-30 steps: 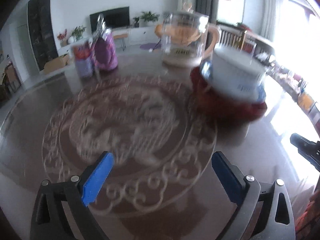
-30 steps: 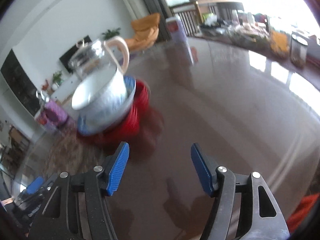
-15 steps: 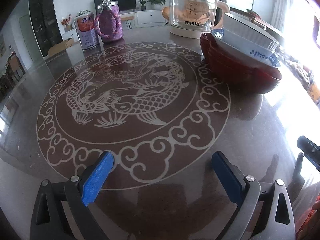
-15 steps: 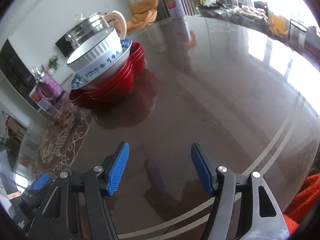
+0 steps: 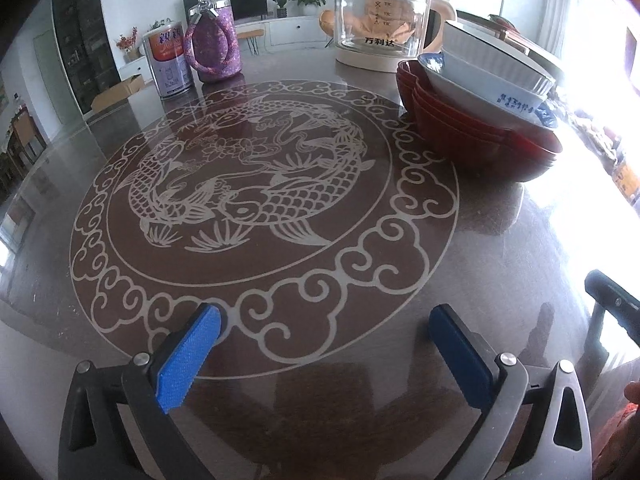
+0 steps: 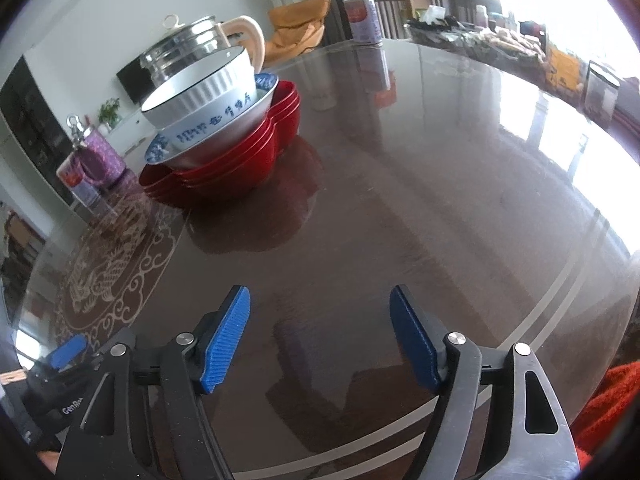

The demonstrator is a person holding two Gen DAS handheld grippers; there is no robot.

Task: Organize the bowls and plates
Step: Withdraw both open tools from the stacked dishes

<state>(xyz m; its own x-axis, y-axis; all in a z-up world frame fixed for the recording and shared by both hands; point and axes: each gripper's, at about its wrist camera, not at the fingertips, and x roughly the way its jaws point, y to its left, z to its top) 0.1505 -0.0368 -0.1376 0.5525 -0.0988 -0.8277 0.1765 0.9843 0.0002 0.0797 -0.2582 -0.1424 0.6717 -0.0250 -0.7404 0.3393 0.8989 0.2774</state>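
A stack stands on the dark glass table: several red lobed bowls at the bottom, a blue-and-white bowl in them, and a white ribbed bowl on top. The left wrist view has the same red bowls at upper right, with the white ribbed bowl above them. My left gripper hovers open over the table's carp pattern, nothing between its blue pads. My right gripper is near the table's front edge, well short of the stack; its jaws are opening and hold nothing.
A glass kettle stands just behind the stack. A purple jar and a tin can sit at the far left of the table. Another can and cluttered items line the far right edge.
Both views have tipped down toward the table and steadied from blur. The right gripper's blue pads stand wider apart than before. The bowl stack has not moved.
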